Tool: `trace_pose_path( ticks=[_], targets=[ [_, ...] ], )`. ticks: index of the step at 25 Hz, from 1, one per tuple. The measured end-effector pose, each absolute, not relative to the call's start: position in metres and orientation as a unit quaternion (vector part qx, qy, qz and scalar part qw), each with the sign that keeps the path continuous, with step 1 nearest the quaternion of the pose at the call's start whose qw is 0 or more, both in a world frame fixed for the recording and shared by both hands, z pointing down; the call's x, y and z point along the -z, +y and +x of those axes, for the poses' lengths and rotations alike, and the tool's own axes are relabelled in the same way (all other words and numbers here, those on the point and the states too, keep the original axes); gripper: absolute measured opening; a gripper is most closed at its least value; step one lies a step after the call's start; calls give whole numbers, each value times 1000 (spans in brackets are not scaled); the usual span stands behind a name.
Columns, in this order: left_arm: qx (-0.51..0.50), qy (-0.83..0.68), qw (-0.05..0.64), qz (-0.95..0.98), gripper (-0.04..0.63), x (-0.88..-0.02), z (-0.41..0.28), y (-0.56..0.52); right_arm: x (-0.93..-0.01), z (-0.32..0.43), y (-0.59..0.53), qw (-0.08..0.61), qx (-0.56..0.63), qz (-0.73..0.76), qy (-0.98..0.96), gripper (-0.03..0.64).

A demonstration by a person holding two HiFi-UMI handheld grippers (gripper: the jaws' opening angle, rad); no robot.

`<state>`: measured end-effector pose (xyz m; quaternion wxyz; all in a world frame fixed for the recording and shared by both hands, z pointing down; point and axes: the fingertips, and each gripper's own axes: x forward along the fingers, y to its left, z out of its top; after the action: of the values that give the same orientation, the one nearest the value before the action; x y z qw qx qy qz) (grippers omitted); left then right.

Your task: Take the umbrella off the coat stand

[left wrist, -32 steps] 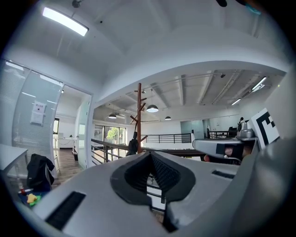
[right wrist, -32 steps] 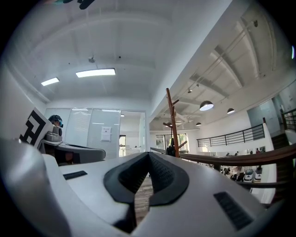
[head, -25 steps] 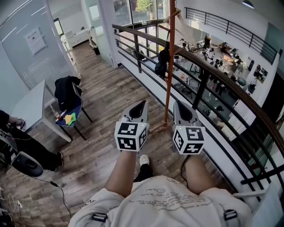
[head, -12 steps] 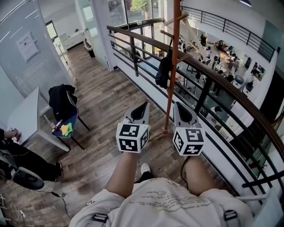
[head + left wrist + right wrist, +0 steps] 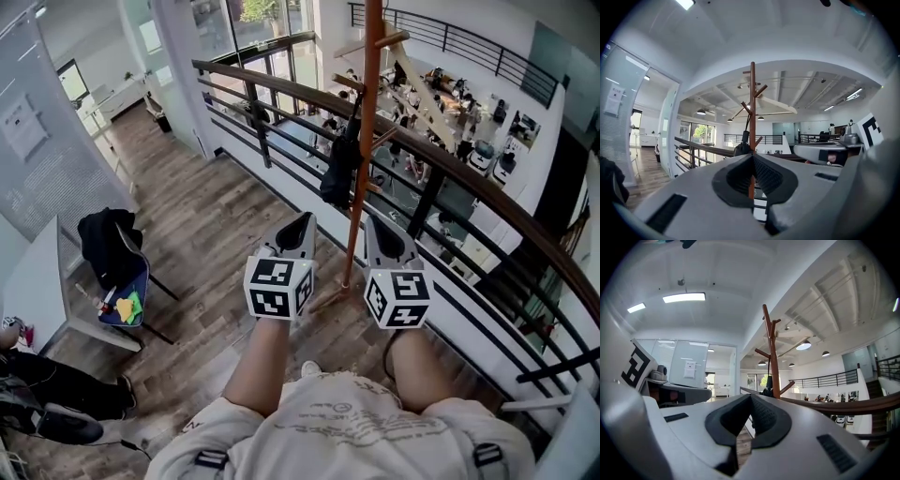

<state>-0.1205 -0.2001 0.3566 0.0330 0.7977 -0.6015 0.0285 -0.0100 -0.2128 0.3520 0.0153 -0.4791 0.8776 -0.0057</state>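
Beside the coat stand (image 5: 361, 169), in the head view, the left gripper (image 5: 302, 221) and the right gripper (image 5: 373, 223) are held up side by side, one on either side of its orange-brown pole, and neither touches it. The umbrella (image 5: 337, 173), dark and folded, hangs on the stand's left side, higher up the pole than both grippers and well apart from them. A railing (image 5: 450, 173) runs behind the stand, and far to the stand's left a chair (image 5: 122, 281) carries a dark jacket.

From the left gripper view, the left gripper (image 5: 752, 157) is clenched tip to tip with nothing between the jaws. The stand (image 5: 753, 103) rises straight above the tips, and the umbrella (image 5: 742, 149) hangs just left of the pole.

From the right gripper view, the right gripper (image 5: 751, 397) is likewise clenched and empty. The stand (image 5: 772, 357) rises just right of the tips, with the umbrella (image 5: 767, 387) dark against the pole's left side and the railing (image 5: 834, 404) running off to the stand's right.
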Motion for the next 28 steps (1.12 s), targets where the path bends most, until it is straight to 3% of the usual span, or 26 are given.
trace_pose_path(
  ticks=[12,28],
  targets=[
    [-30,-545,29,837,4,-367,-149,-287,-364,-38,-281,22,4,-530,848,2],
    [-18,-513,16,858,8,-341,-114,-372,-363,-20,-343,17,9,-525,851,2]
  ],
)
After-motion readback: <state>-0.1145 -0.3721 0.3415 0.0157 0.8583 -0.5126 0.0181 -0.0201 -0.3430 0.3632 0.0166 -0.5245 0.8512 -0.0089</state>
